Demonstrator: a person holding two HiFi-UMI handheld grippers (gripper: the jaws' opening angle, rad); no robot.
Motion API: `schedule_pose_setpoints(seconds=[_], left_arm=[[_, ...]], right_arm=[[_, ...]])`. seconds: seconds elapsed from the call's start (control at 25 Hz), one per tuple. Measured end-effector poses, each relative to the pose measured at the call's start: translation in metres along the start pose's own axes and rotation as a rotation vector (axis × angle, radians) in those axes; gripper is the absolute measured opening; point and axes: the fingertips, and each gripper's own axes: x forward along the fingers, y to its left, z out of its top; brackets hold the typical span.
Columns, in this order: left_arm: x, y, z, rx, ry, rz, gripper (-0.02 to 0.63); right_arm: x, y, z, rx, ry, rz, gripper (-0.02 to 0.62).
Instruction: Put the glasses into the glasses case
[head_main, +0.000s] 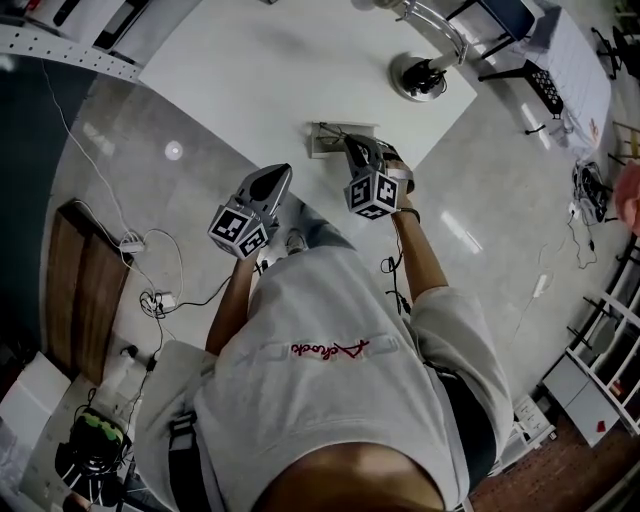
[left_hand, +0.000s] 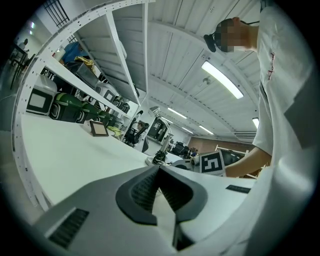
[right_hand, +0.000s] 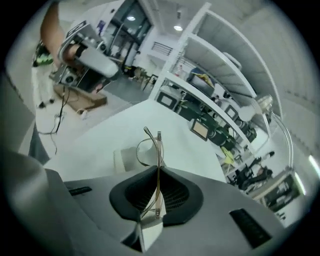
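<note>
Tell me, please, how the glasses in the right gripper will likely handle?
The glasses look thin-wired, so probably light and easily bent. Pinched edge-on in the right gripper, they may pivot or slip.

the right gripper pinches thin gold-framed glasses between its dark fingers; they stand upright, edge-on. just beyond, a pale glasses case lies on the white bench.
</note>
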Motion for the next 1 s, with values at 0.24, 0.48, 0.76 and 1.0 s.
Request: schedule_pose_setpoints(seconds=[0.24, 0.48, 0.76, 1.0], left_arm=[[-0.002, 0.002, 0.001, -0.003, -0.008, 0.009, -0.005], [-0.007, 0.005, -0.001, -0.014, -0.008, 0.023, -0.005], [-0.008, 0.006, 0.0, -0.017, -0.017, 0.028, -0.005], [-0.01, 0.006, 0.001, -0.02, -0.018, 0.028, -0.005]], right_arm=[[0.016, 0.008, -0.012, -0.331, 0.068, 0.049, 0.014], [0.026, 0.013, -0.019, -0.272, 0.096, 0.103, 0.014], [0.032, 0.021, -0.026, -0.278, 0.118, 0.144, 0.014], [0.037, 0.021, -0.028, -0.265, 0.121, 0.148, 0.017]])
